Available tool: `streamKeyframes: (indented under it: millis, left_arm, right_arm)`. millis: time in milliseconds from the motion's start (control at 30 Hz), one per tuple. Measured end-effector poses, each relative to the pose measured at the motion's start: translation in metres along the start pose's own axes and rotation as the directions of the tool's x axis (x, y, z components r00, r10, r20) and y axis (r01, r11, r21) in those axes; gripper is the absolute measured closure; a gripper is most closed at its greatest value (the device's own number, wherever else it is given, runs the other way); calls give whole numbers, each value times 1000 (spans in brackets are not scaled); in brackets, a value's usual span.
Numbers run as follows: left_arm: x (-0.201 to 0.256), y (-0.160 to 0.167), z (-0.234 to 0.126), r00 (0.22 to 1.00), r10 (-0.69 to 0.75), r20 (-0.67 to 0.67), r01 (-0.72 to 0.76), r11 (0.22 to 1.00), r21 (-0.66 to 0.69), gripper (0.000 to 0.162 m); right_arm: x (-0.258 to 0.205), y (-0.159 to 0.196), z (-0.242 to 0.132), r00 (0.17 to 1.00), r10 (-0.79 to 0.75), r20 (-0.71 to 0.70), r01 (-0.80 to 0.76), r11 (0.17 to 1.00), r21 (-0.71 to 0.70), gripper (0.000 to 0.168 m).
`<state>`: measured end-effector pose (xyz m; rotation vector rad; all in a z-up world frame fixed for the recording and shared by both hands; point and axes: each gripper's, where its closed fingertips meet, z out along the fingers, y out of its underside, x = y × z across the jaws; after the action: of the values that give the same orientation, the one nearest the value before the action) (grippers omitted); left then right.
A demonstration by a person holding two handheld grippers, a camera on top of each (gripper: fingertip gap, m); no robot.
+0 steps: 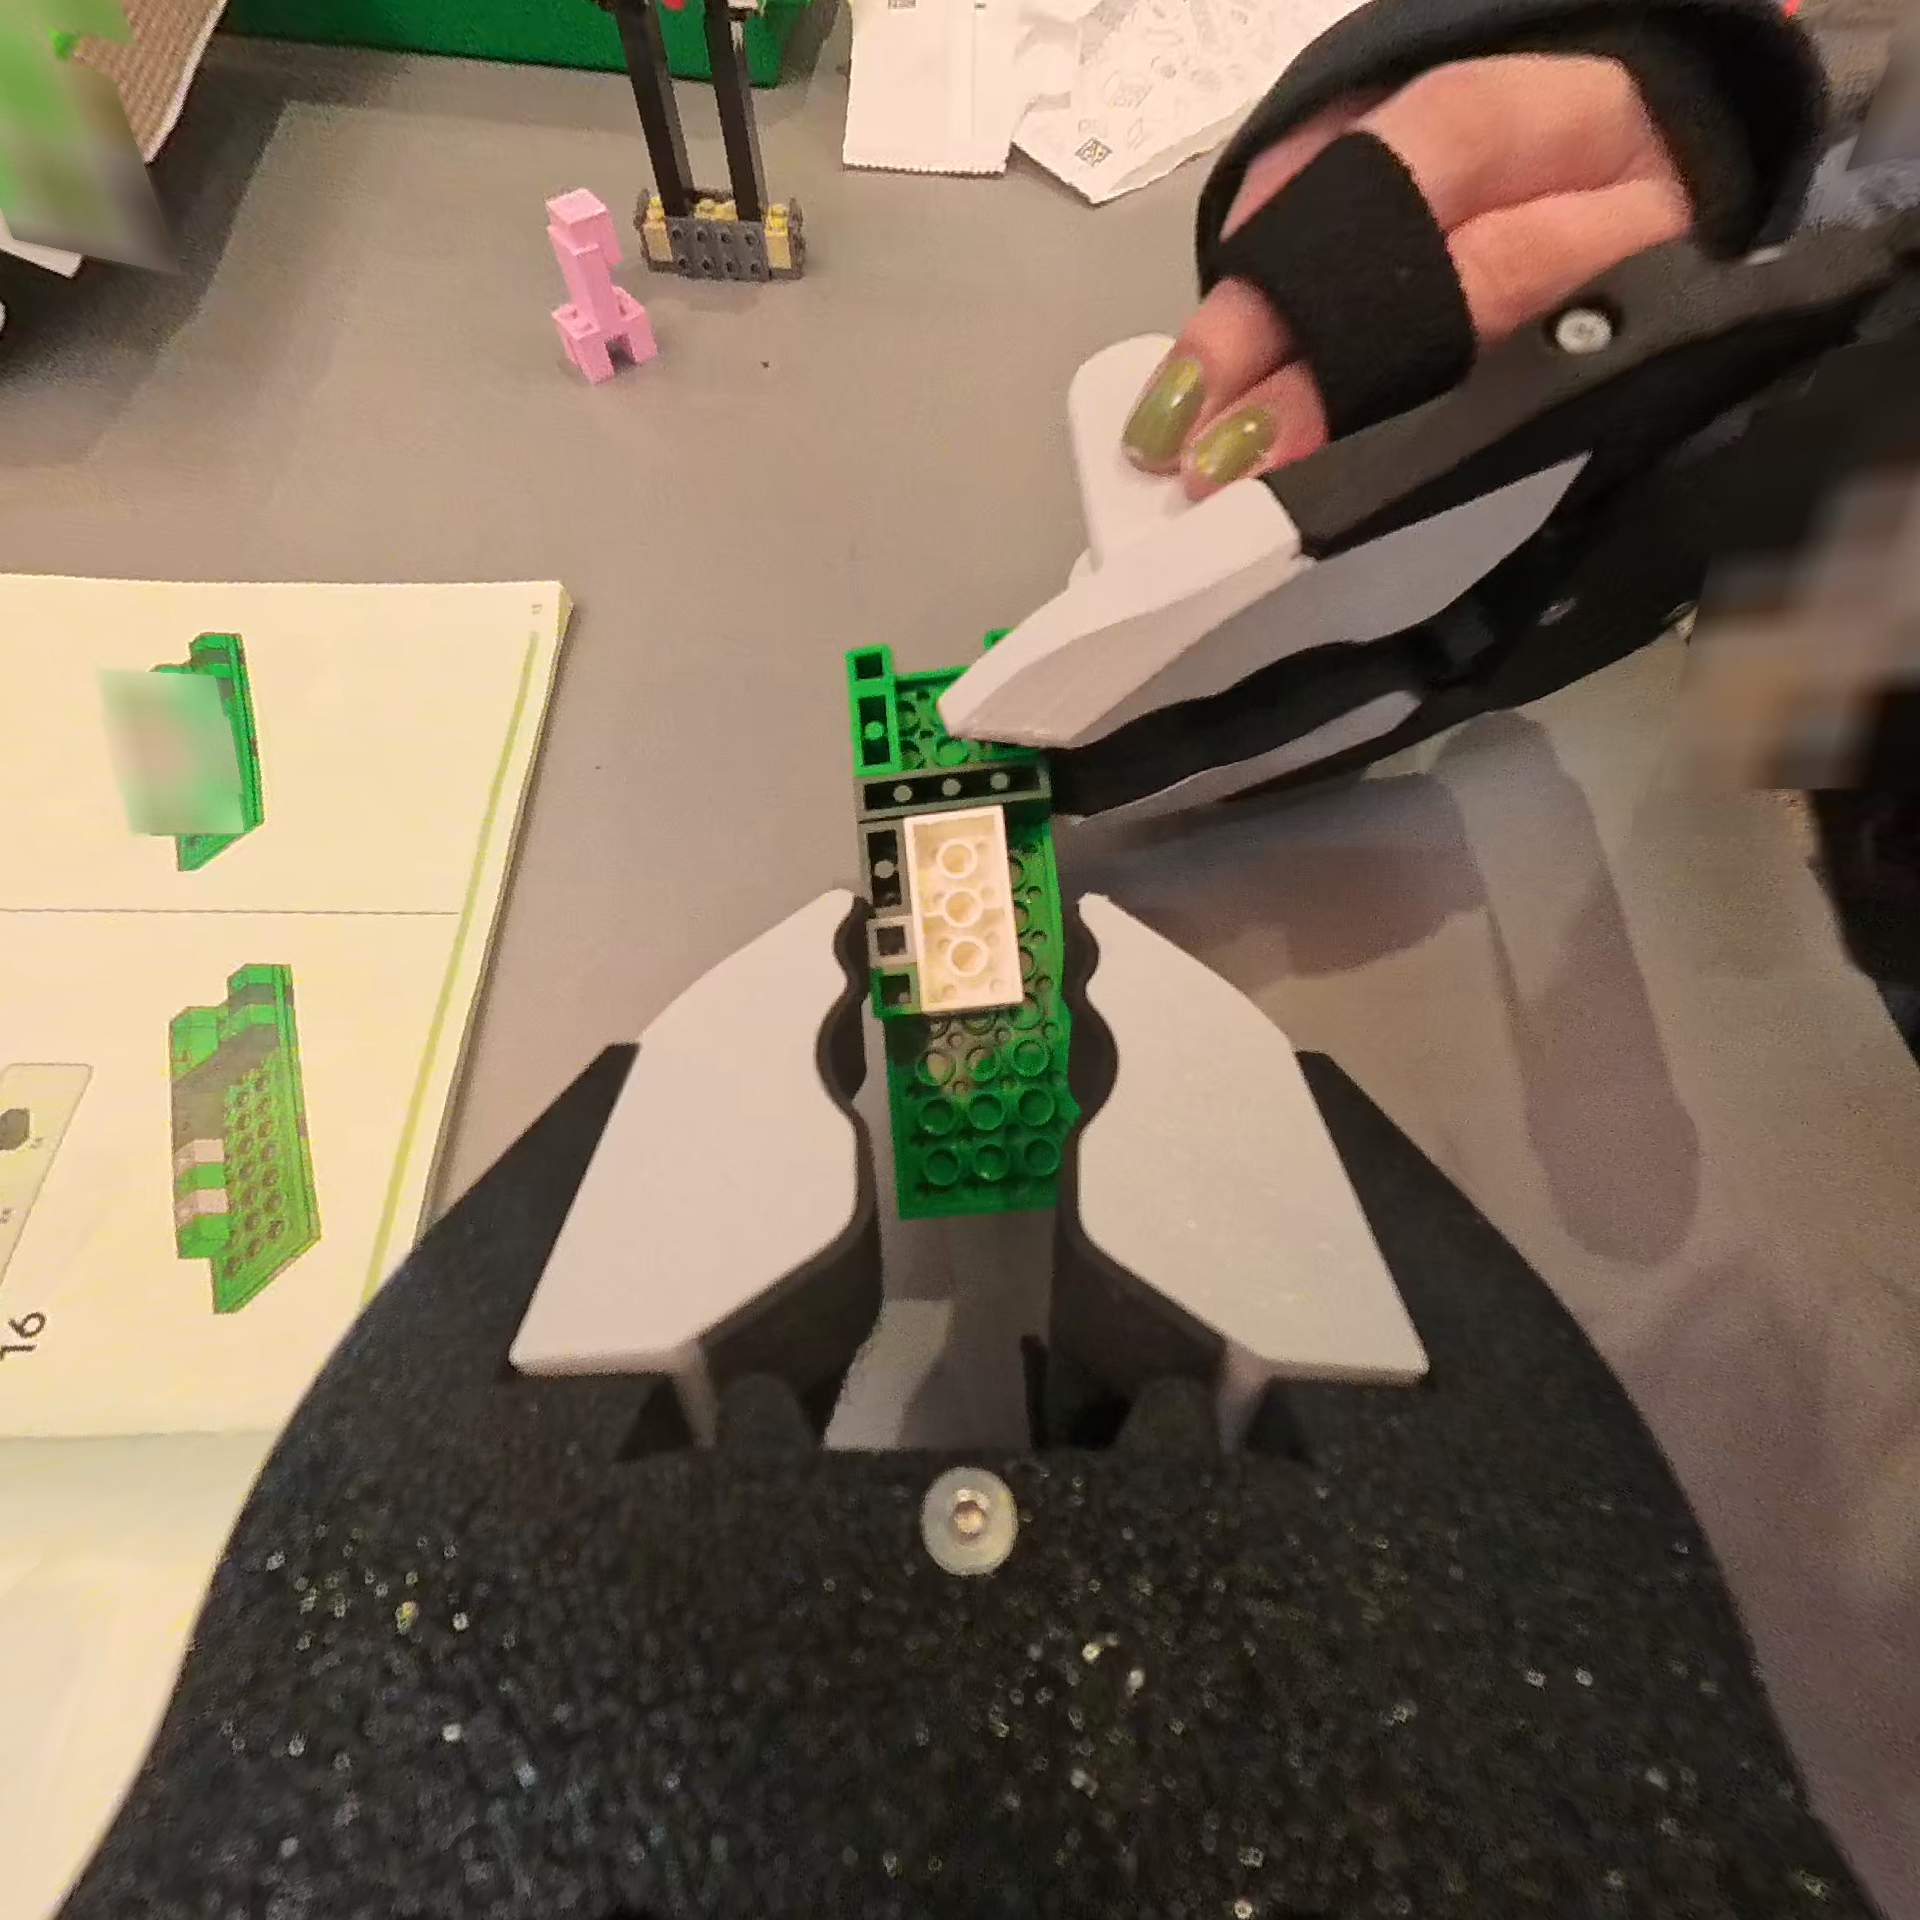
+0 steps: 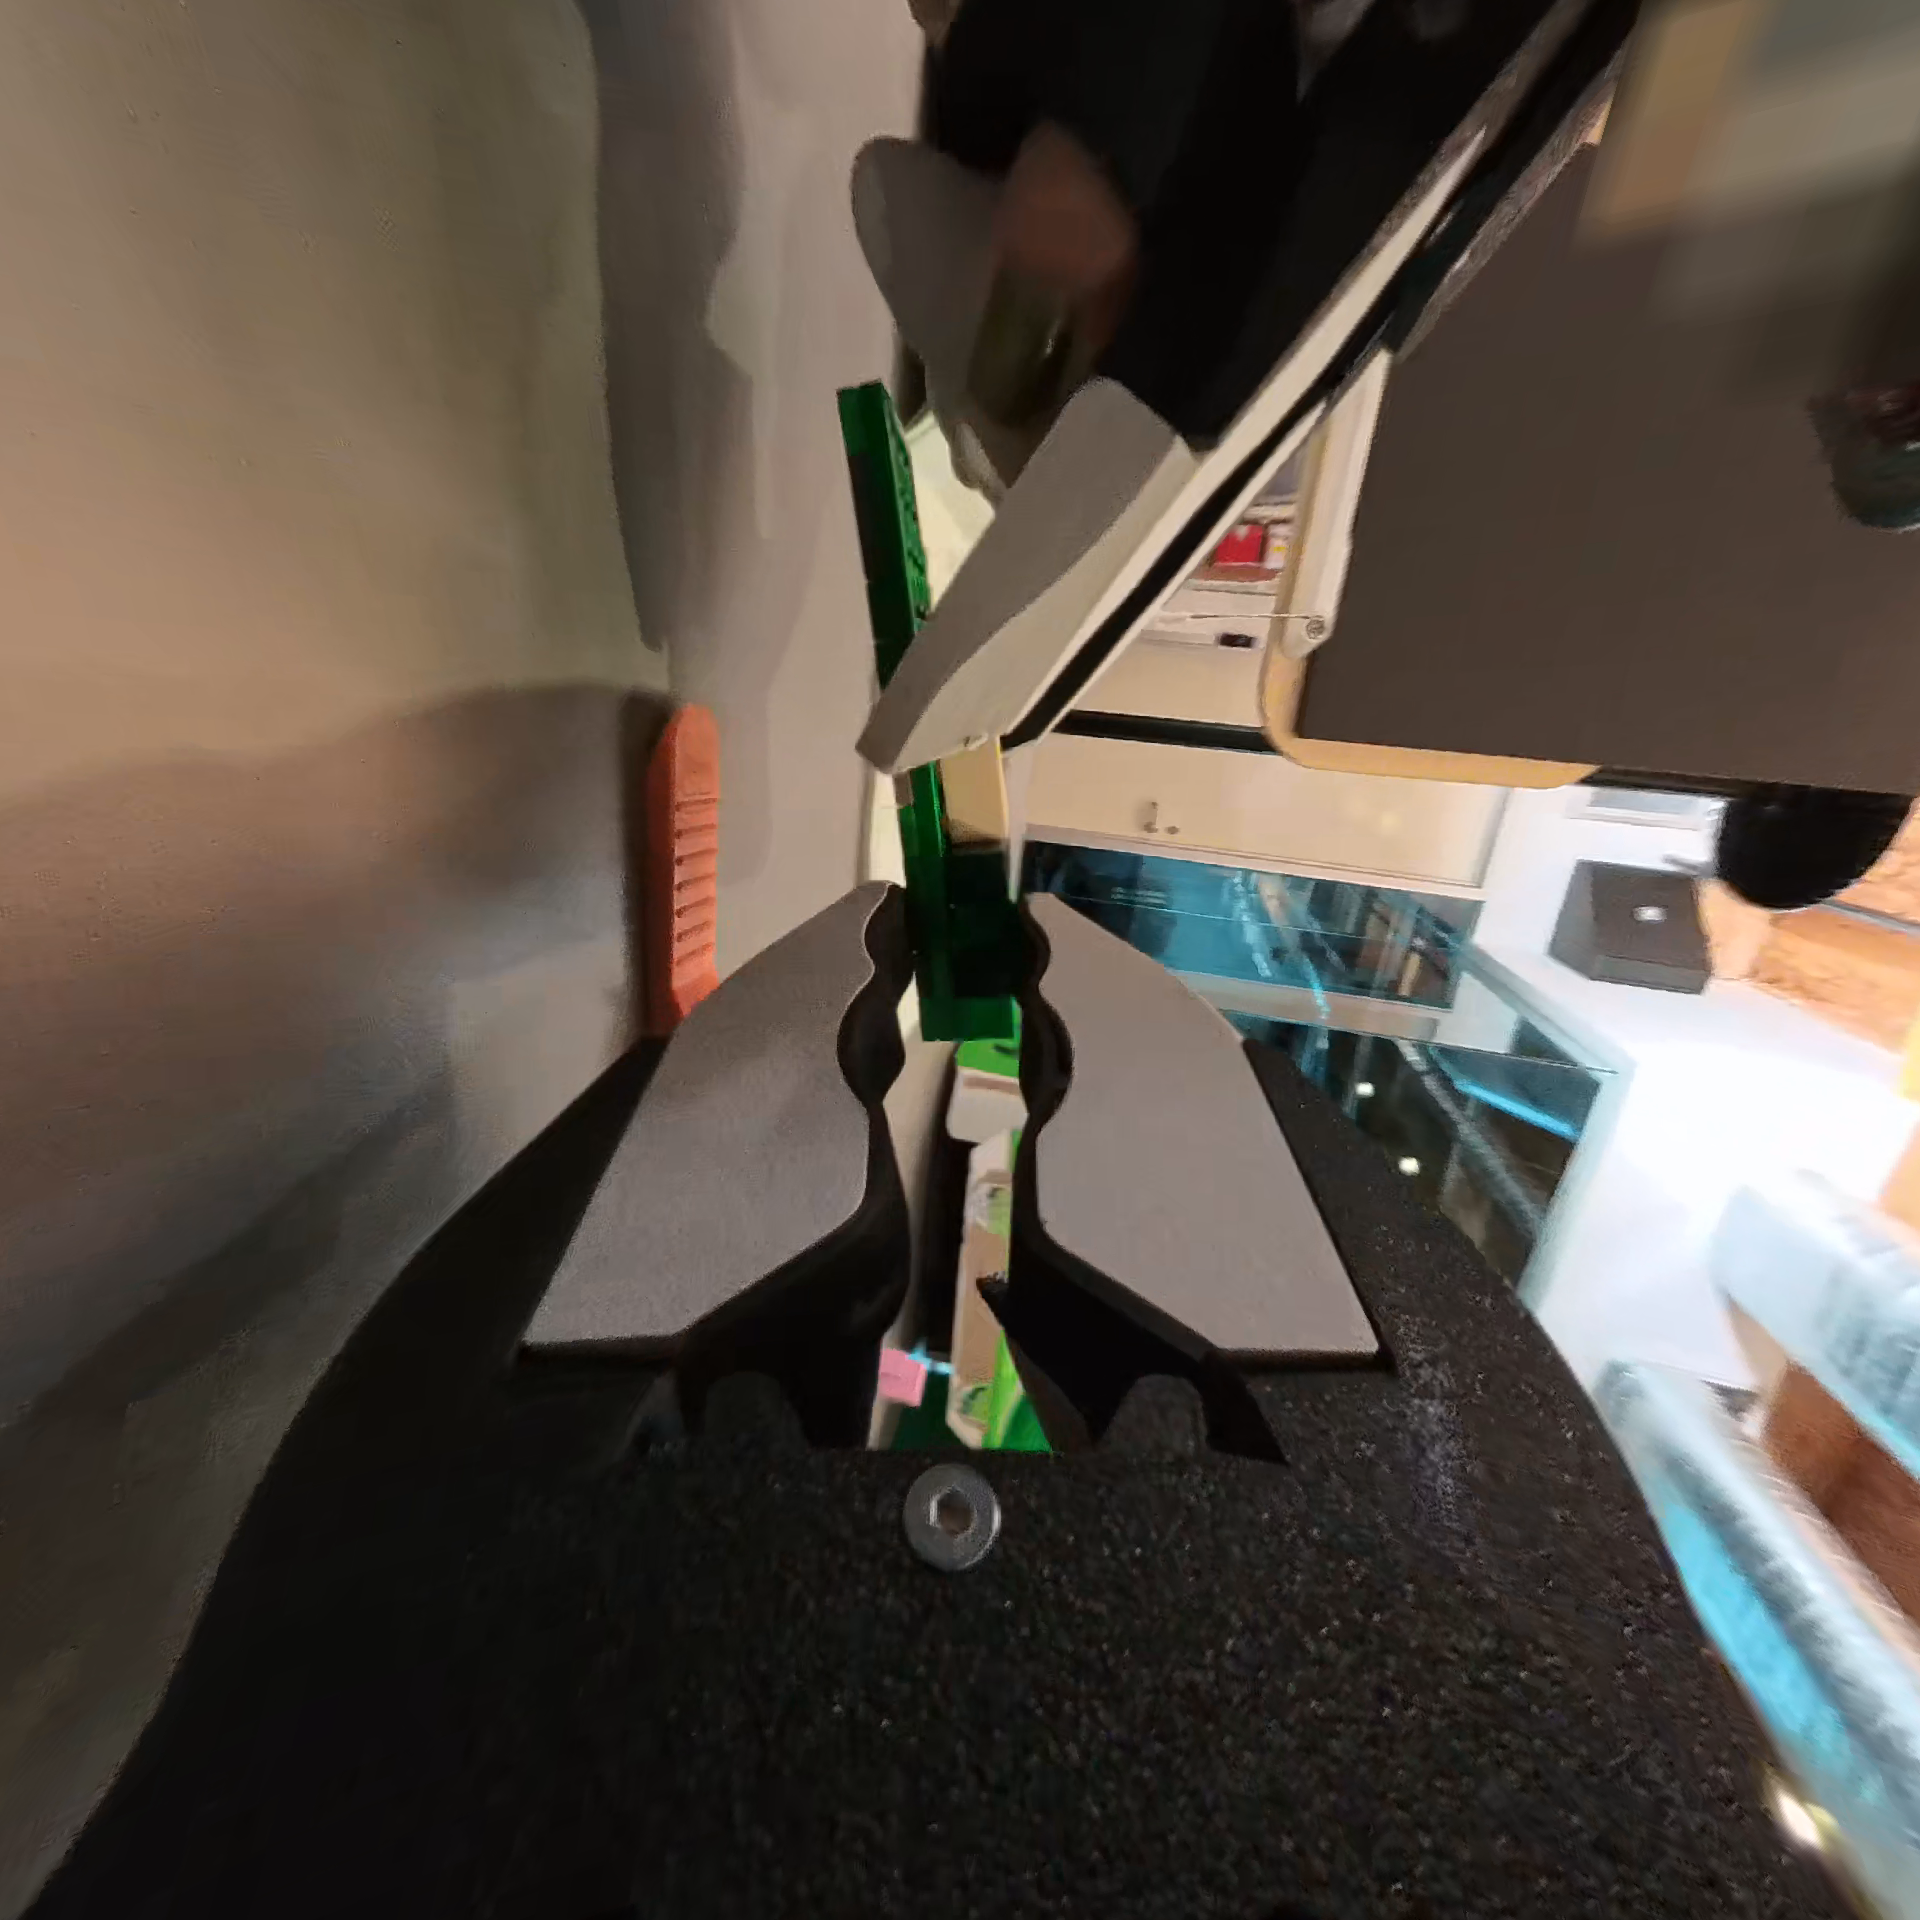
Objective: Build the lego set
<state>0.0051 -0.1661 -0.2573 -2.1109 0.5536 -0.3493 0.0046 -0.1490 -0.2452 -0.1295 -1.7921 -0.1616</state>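
Note:
A green studded plate assembly (image 1: 987,1122) is held above the grey table. A white brick (image 1: 961,909) sits on it, hollow side up, beside black bricks (image 1: 951,792) and green bricks at the far end. My left gripper (image 1: 966,935) is shut on the plate's sides near the middle. My right gripper (image 1: 1013,758) comes in from the upper right and grips the plate's far end. In the right wrist view, my right gripper (image 2: 961,914) is shut on the plate (image 2: 956,977), which is seen edge-on. The left gripper's finger (image 2: 997,603) lies against it farther up.
An open instruction booklet (image 1: 260,935) lies at the left. A pink figure (image 1: 597,286) and a black tower build (image 1: 717,208) stand farther back. Paper sheets (image 1: 1039,83) and a green box (image 1: 499,31) lie at the far edge. An orange separator tool (image 2: 686,862) lies on the table.

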Motion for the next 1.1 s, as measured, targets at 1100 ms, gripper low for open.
streamKeyframes:
  millis: [1100]
  left_arm:
    - [-5,9,1,999,-42,-10,41,999,-35,127]
  right_arm:
    - [-10,12,7,998,52,-31,-53,999,-13,151]
